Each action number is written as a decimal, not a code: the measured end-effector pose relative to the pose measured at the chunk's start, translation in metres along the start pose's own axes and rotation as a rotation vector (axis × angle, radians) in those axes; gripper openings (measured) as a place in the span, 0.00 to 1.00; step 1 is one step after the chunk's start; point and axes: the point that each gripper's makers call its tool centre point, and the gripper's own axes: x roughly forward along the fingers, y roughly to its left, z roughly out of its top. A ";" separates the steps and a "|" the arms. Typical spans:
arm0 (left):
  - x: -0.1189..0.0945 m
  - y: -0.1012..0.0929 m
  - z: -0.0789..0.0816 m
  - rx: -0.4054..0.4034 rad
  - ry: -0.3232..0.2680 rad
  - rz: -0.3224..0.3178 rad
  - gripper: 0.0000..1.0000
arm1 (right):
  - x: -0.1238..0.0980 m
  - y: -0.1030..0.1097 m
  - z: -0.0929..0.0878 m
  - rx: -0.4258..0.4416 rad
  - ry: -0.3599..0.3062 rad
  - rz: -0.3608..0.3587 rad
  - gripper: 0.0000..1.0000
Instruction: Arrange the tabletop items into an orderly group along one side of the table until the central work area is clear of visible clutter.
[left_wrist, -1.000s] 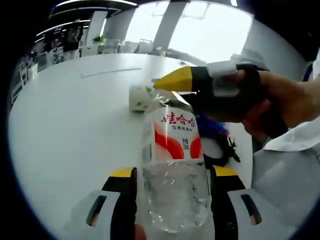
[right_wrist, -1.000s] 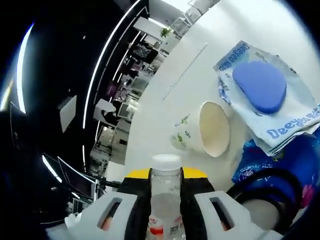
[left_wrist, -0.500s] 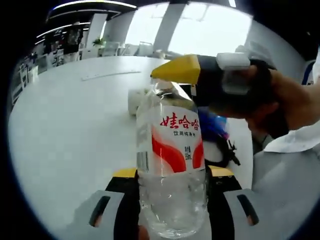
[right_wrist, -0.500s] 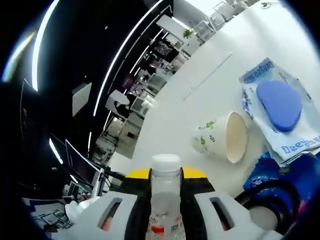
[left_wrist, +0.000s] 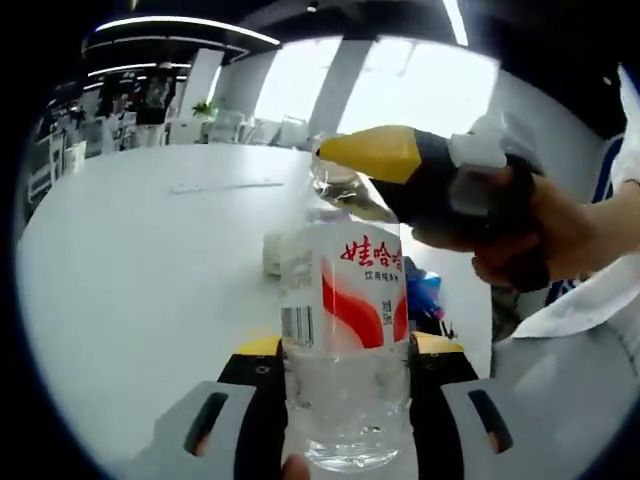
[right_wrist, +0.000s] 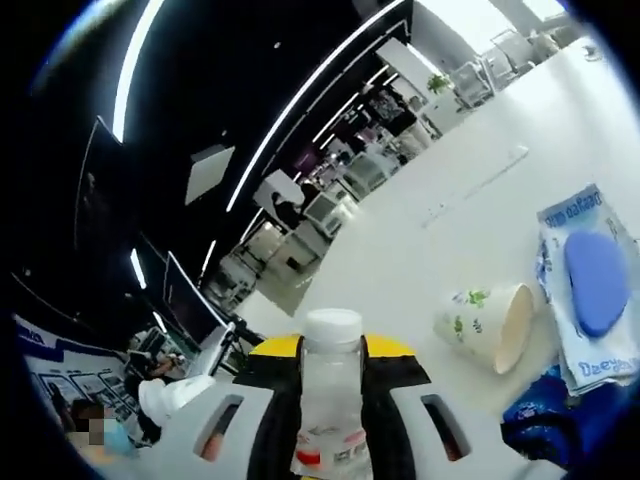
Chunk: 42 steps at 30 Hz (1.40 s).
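Lifted higher now, the water bottle (left_wrist: 345, 330) hangs above the worktop (left_wrist: 130, 270), left gripper (left_wrist: 345, 400) clenching its base, right gripper (right_wrist: 333, 400) its neck. Paper cup (right_wrist: 490, 325) lies at 2 o'clock. Next: carry it sideward.

A wide white tabletop (right_wrist: 400, 270) stretches ahead of both claws. In the right gripper view, a paper cup (right_wrist: 487, 325) lies tipped on its side ahead and to the right of the claw, mouth turned rightward. Just beyond it rests a printed packet (right_wrist: 590, 330) with a blue oval pad (right_wrist: 597, 282) on top. A long pale strip (right_wrist: 478, 186) lies farther ahead, well apart from them.
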 end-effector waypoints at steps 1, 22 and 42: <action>-0.001 -0.003 0.004 -0.012 -0.012 -0.015 0.42 | 0.000 0.004 0.003 -0.004 0.001 0.015 0.19; -0.021 -0.037 0.062 0.070 -0.176 -0.159 0.43 | -0.015 0.091 0.042 -0.355 0.092 0.479 0.23; -0.024 -0.024 0.073 0.228 -0.117 0.012 0.45 | -0.016 0.129 0.038 -0.552 0.203 0.681 0.19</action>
